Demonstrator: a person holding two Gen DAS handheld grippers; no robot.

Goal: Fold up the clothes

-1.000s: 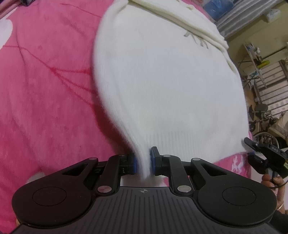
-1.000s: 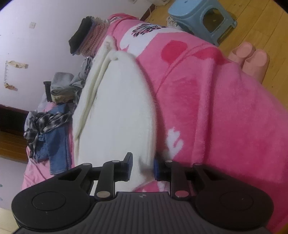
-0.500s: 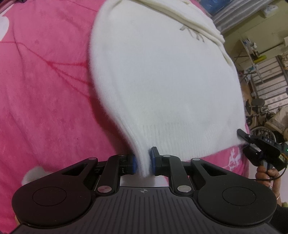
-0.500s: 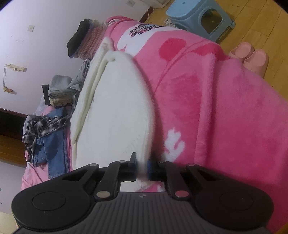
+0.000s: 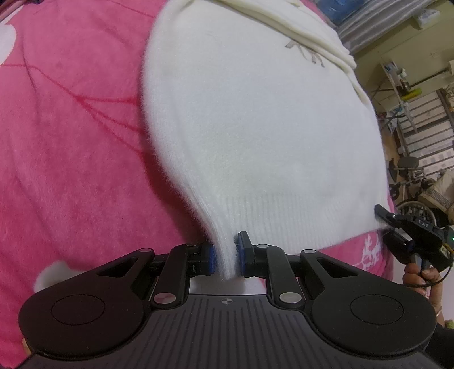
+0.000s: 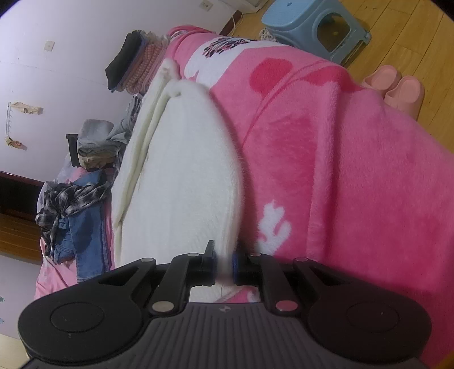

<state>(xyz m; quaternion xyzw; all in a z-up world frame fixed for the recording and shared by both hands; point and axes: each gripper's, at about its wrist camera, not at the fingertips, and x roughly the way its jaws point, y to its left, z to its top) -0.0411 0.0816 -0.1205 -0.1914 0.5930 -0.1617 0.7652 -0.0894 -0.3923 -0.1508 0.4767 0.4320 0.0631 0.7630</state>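
A fluffy white sweater [image 5: 255, 127] lies flat on a pink blanket [image 5: 71, 142], sleeves folded in at its far end. My left gripper [image 5: 225, 249] is shut on the left corner of the ribbed hem, which bunches up between the blue pads. In the right wrist view, my right gripper [image 6: 224, 261] is shut on the other hem corner of the sweater [image 6: 184, 170]. That right gripper [image 5: 383, 224] also shows at the sweater's right corner in the left wrist view, with a hand [image 5: 422, 278] holding it.
The pink blanket [image 6: 340, 156] drapes over the bed edge on the right. A blue stool [image 6: 317, 25] and pink slippers [image 6: 394, 85] sit on the wooden floor. Folded clothes [image 6: 133, 59] are stacked at the far end; jeans and a plaid shirt [image 6: 73, 213] are piled left.
The right gripper's jaws have closed from a wider gap onto the sweater's hem corner. The left gripper has kept its grip and barely moved.
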